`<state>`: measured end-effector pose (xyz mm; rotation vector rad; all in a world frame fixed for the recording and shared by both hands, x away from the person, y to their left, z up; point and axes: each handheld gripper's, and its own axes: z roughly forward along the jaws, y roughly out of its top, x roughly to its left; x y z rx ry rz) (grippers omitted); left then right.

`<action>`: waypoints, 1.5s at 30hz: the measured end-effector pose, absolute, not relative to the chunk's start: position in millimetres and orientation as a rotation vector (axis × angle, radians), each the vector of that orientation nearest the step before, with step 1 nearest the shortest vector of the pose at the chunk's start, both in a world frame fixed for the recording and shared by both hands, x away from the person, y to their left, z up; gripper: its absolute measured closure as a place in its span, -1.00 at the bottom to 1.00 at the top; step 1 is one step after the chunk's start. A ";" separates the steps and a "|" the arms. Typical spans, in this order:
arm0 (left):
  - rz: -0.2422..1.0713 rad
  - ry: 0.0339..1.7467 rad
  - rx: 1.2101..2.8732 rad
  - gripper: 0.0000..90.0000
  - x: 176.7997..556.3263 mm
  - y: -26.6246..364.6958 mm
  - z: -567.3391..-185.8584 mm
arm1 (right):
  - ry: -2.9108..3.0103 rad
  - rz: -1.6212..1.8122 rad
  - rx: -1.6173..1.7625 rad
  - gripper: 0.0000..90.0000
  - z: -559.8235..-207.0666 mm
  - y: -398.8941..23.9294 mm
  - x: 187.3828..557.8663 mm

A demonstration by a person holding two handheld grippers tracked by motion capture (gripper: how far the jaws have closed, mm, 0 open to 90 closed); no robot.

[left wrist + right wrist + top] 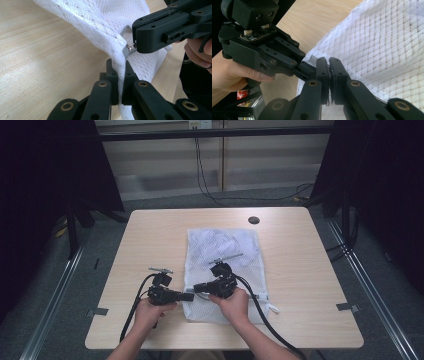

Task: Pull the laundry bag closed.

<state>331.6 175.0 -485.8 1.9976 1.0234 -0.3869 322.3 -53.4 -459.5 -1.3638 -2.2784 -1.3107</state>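
Now | left gripper (121, 82), right gripper (329, 75) pinch mesh bag (222, 255) | table (150, 235), black disc (254, 220) beyond

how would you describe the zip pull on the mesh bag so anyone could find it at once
On the light wooden table lies a white mesh laundry bag. At its near left corner the left gripper pinches the mesh edge. Just beyond, the small silver metal zip pull sits at the right gripper tips, the only shiny piece on the fabric.
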 end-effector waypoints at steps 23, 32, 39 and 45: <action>-0.388 1.024 2.010 0.97 335.2 168.9 -476.9 | -2.291 -1.306 -1.369 0.93 -454.8 -64.8 323.9; -0.391 1.033 2.003 0.97 334.5 168.1 -476.8 | -2.295 -1.312 -1.360 0.93 -454.3 -66.2 322.9; -0.392 1.032 1.999 0.97 333.9 167.3 -476.3 | -2.302 -1.309 -1.344 0.93 -453.7 -68.1 321.5; -0.396 1.029 1.996 0.97 334.3 167.4 -476.2 | -2.304 -1.312 -1.344 0.93 -452.5 -71.1 321.5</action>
